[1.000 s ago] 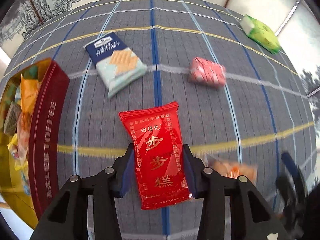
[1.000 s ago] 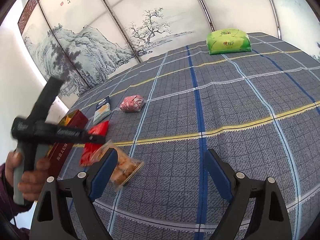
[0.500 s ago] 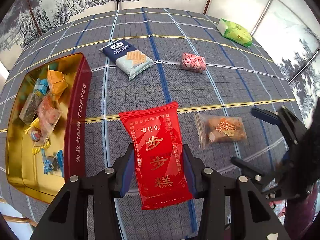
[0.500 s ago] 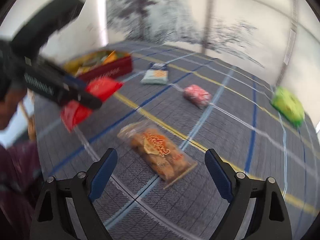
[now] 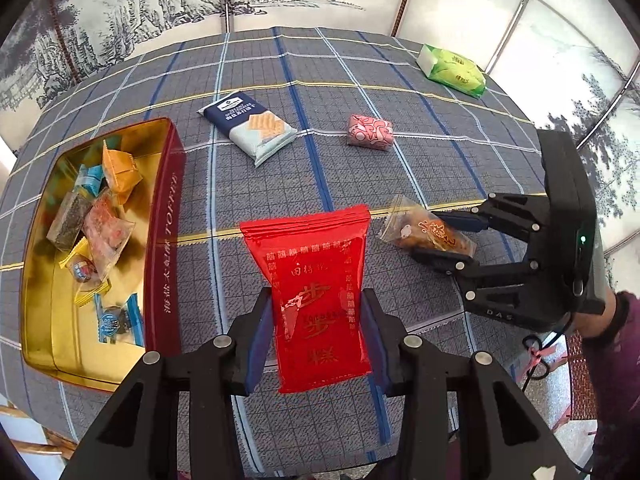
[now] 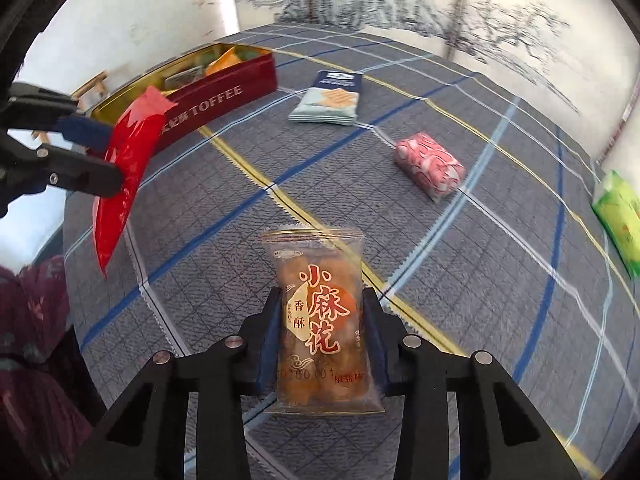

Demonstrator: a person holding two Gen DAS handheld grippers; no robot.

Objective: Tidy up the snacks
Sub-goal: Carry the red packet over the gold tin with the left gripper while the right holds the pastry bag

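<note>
left tool (image 5: pixel 316 344) clenched on the red packet (image 5: pixel 316 288), lifted off the worktop (image 5: pixel 400 160); toffee tin (image 5: pixel 162 240) sits just to its left, nearest this hand. right tool (image 6: pixel 320 340) is closing on the twist-snack packet (image 6: pixel 322 312), long axis along its fingers

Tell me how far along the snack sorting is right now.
Done: several small wrapped snacks already lie in the toffee tin.
In hand: the left tool grips the red packet; the right tool is closing around the clear twist-snack bag.
Left on the cloth: the blue cracker pack, the pink packet and the green packet.
</note>
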